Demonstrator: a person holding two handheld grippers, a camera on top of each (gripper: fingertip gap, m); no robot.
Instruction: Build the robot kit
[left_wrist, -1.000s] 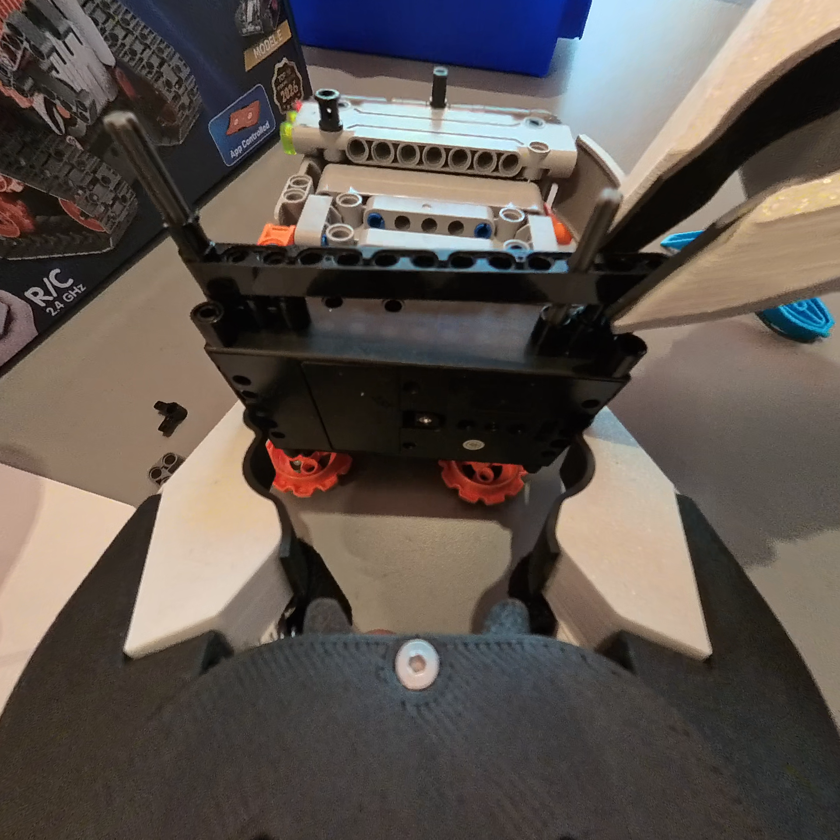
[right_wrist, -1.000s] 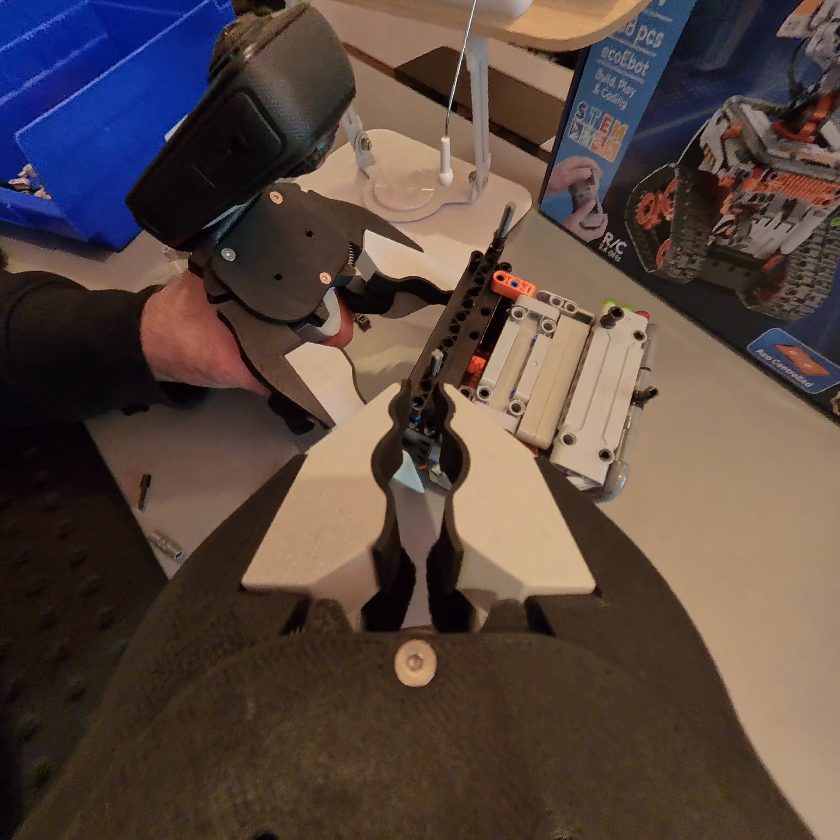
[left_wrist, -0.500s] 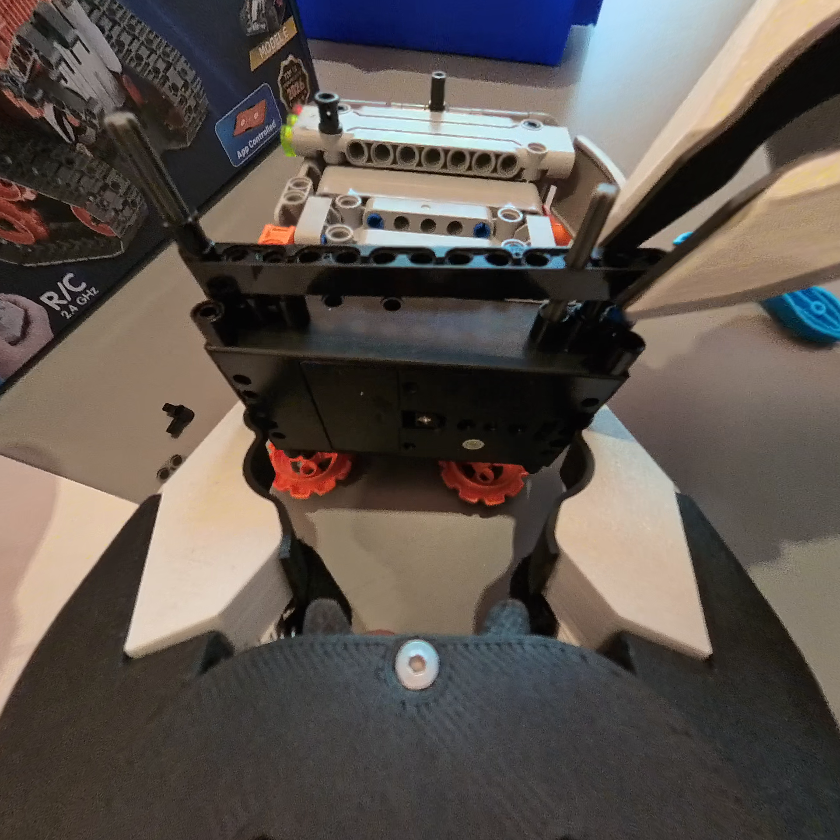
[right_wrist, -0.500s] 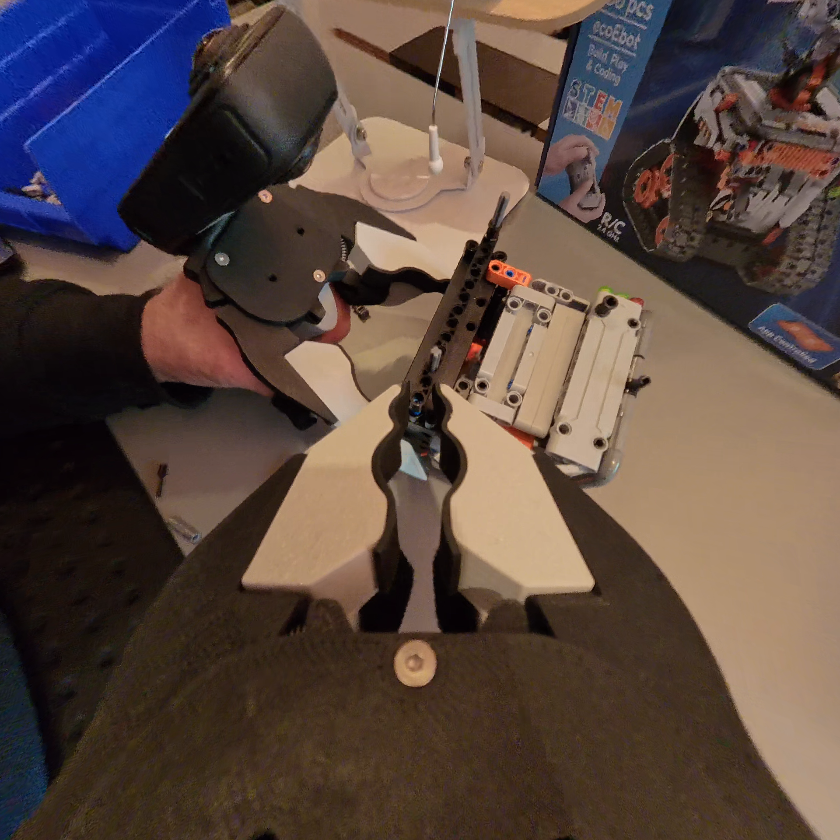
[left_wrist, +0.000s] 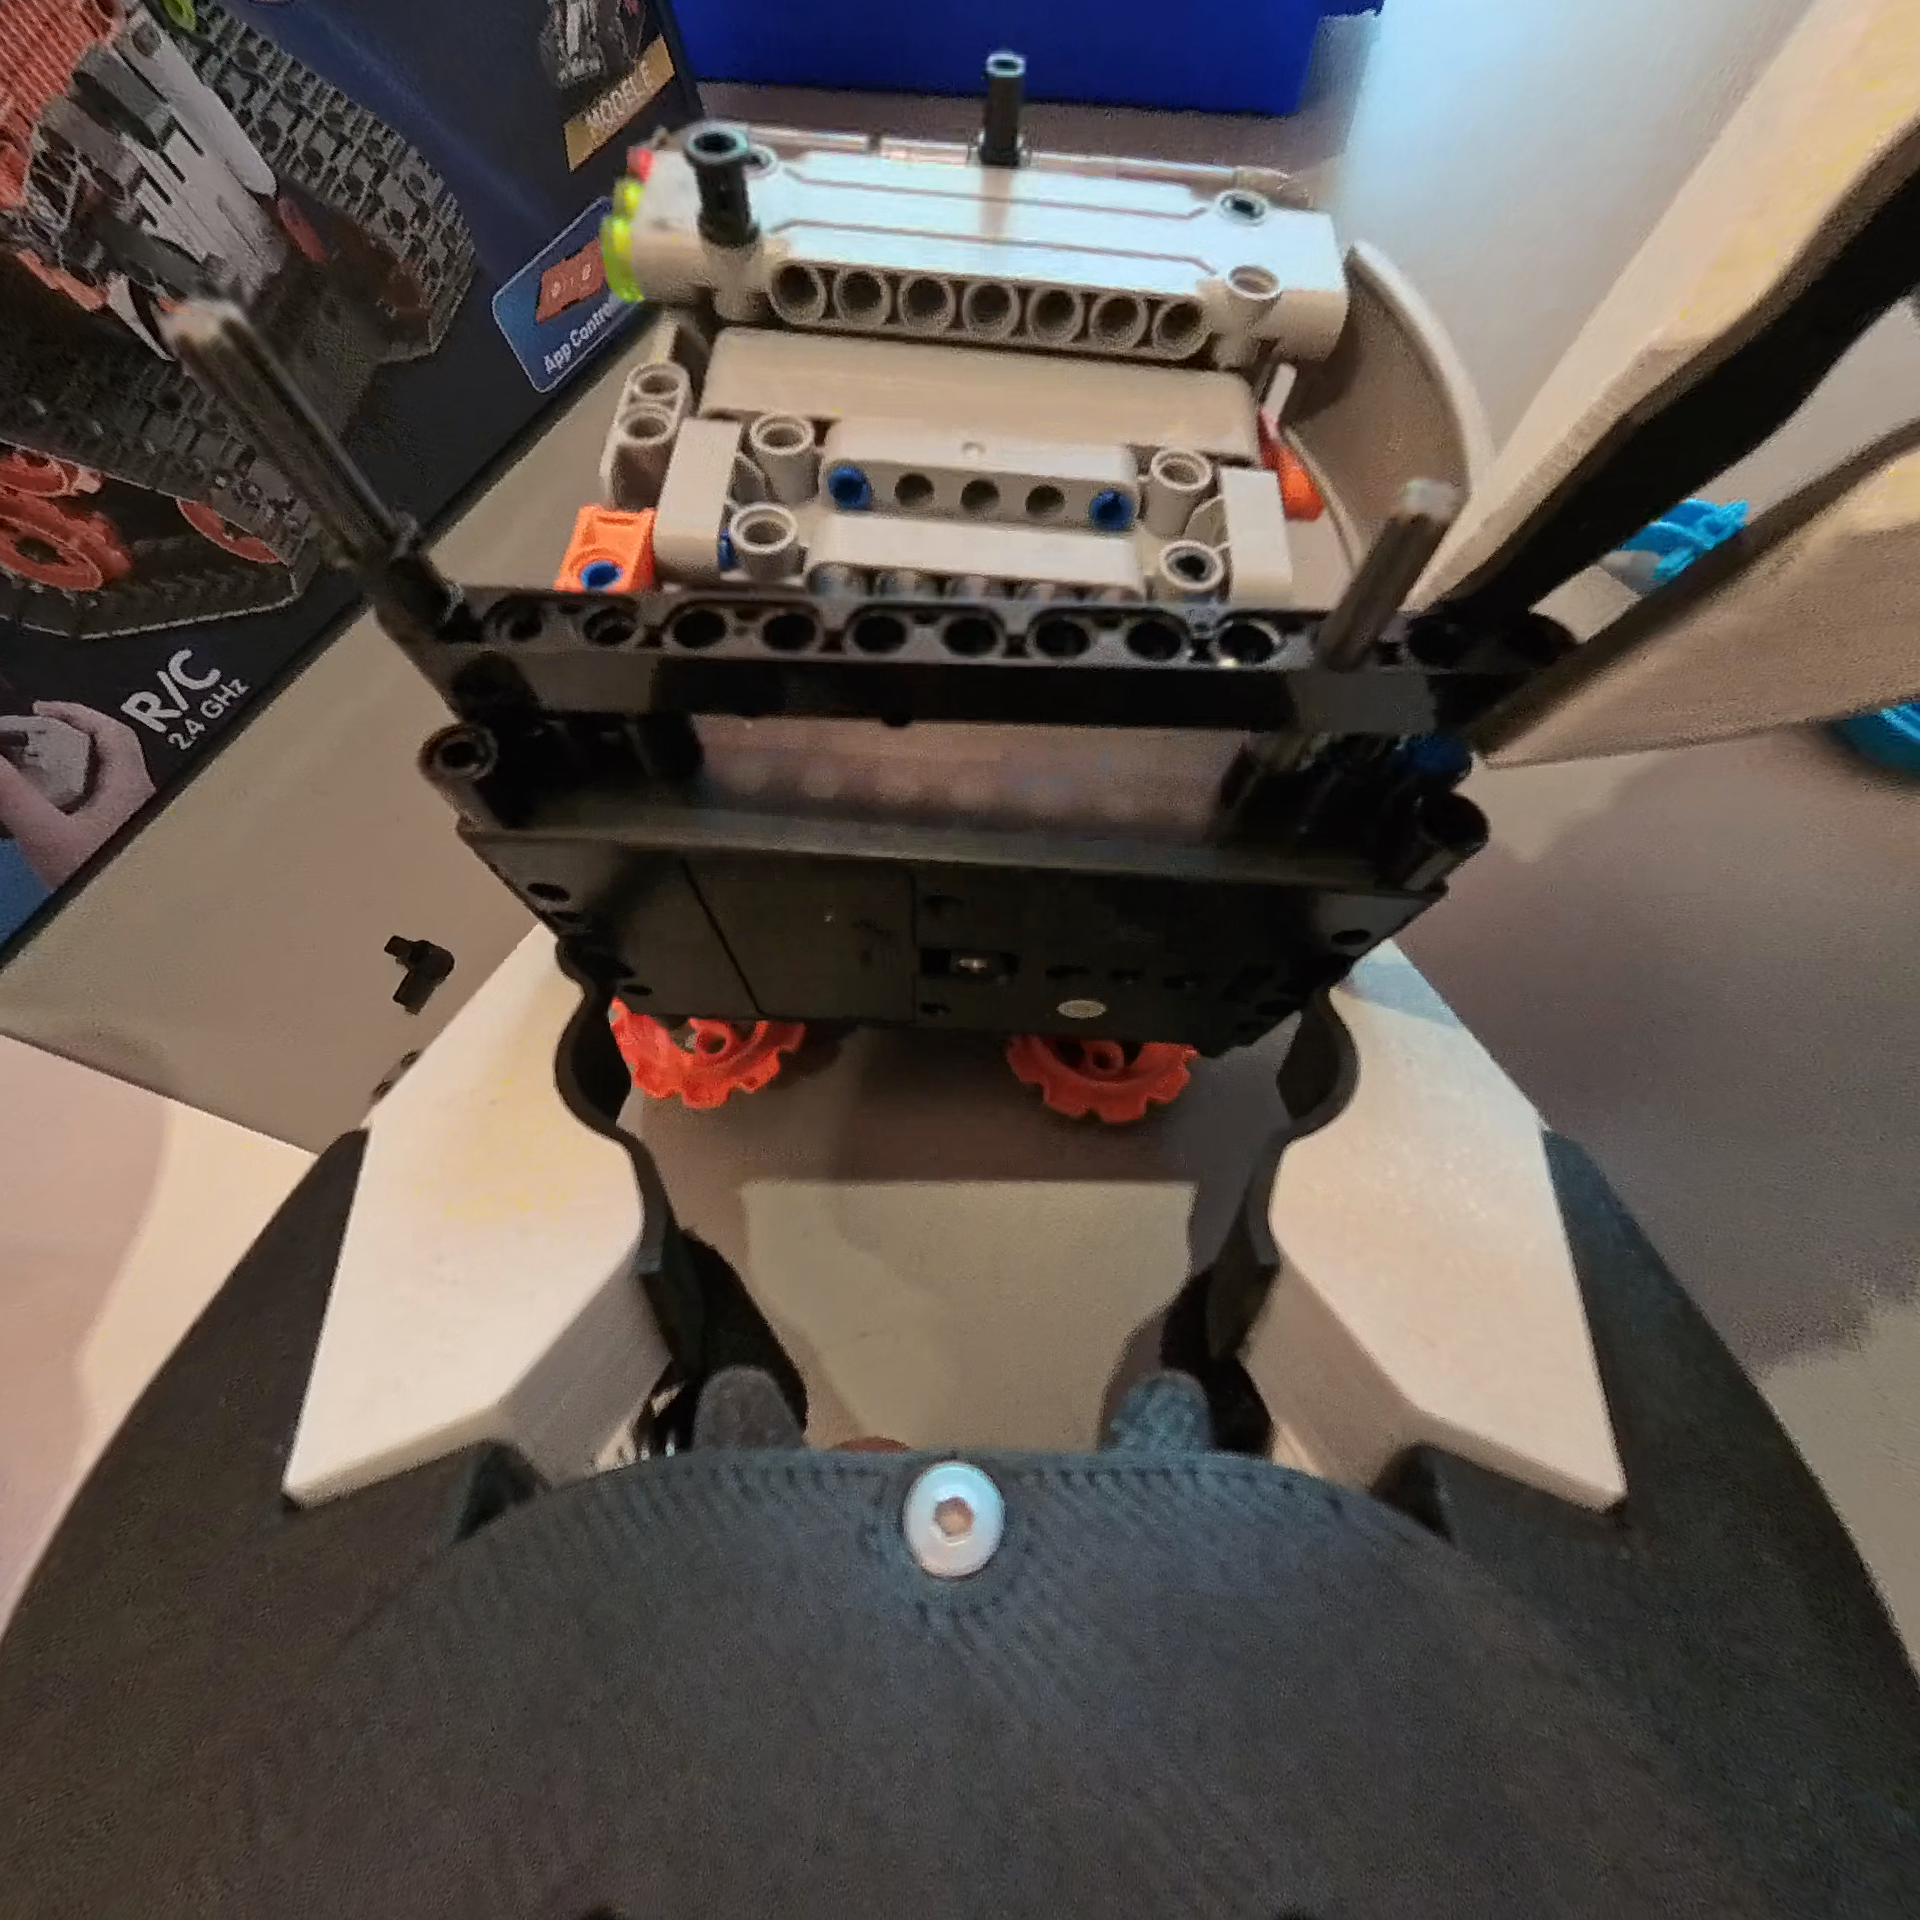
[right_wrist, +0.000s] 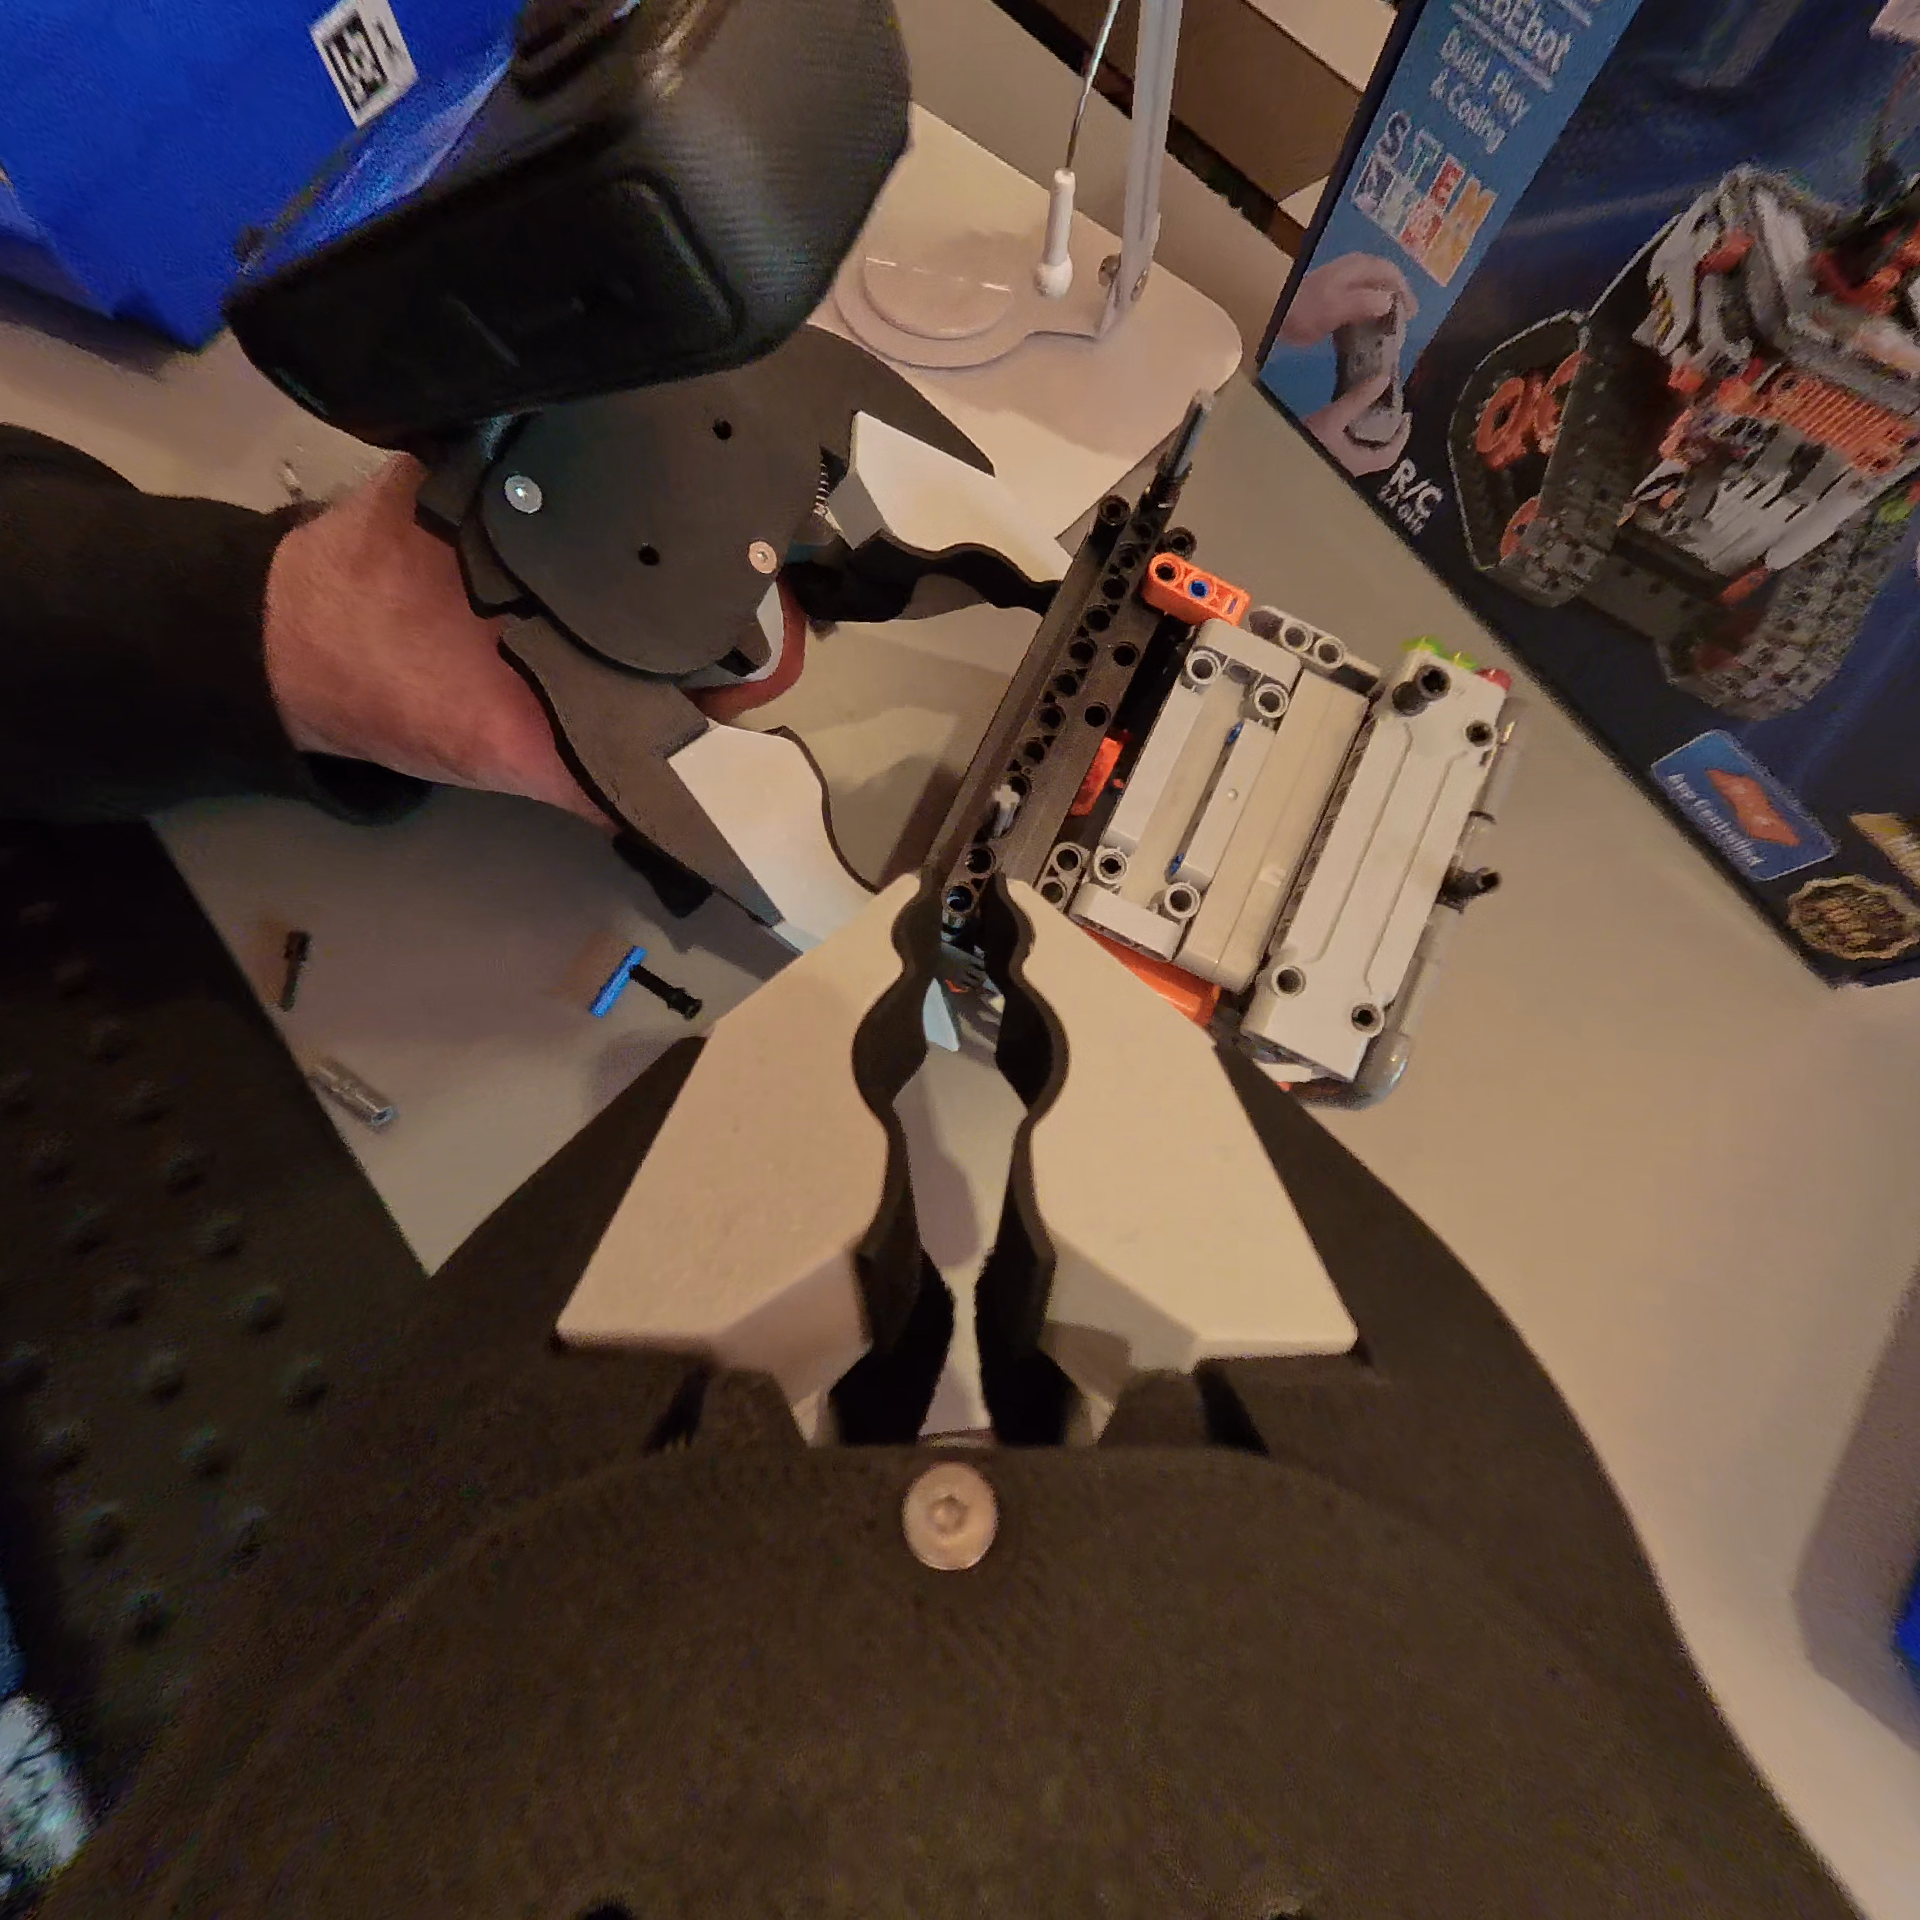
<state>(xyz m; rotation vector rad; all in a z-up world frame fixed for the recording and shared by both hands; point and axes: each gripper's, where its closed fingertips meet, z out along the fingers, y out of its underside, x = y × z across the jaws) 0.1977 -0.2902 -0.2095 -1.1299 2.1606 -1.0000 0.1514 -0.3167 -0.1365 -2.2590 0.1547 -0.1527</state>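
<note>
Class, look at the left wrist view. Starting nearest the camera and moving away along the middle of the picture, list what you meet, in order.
Left gripper → orange gears → black block gripped by its fingers → black holed beam → grey brick assembly → blue bin.

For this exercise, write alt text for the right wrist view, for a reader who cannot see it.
The right gripper pinches one end of a black beam on a grey brick model; the left gripper, held in a hand, grips its other side.
</note>
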